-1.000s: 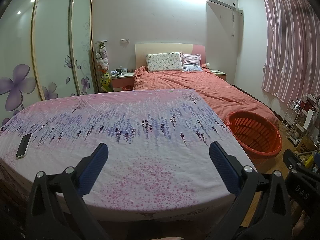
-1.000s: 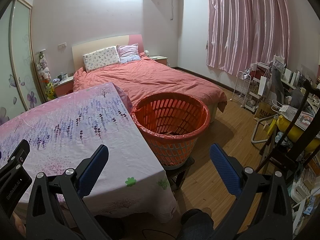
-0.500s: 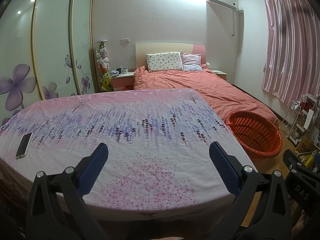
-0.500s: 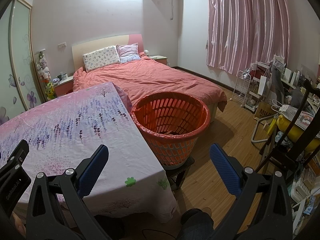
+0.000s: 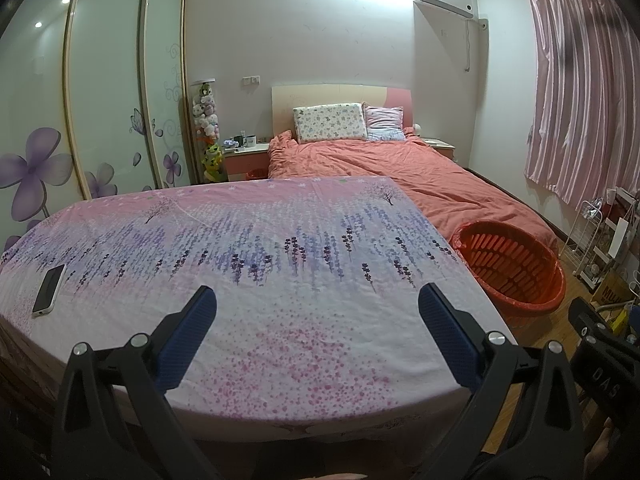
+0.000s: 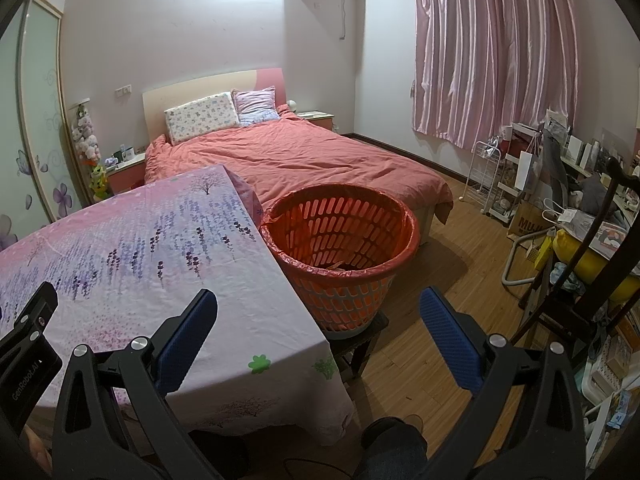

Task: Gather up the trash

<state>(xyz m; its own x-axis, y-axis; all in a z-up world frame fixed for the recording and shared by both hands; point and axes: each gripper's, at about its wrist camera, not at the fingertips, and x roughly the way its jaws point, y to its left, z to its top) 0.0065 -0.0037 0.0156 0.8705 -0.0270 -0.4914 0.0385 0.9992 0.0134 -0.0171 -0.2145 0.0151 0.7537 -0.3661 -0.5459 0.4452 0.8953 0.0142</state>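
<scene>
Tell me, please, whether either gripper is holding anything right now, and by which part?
Nothing is held: the left gripper and right gripper are both open and empty.

Slatted plastic basket point(image 6: 340, 248), cloth-covered table point(image 5: 280, 300)

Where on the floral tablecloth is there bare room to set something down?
Almost all of the tablecloth is bare: from the phone near its left edge across to the right edge beside the orange basket. The floor and shelves under the pink curtain are crowded.
</scene>
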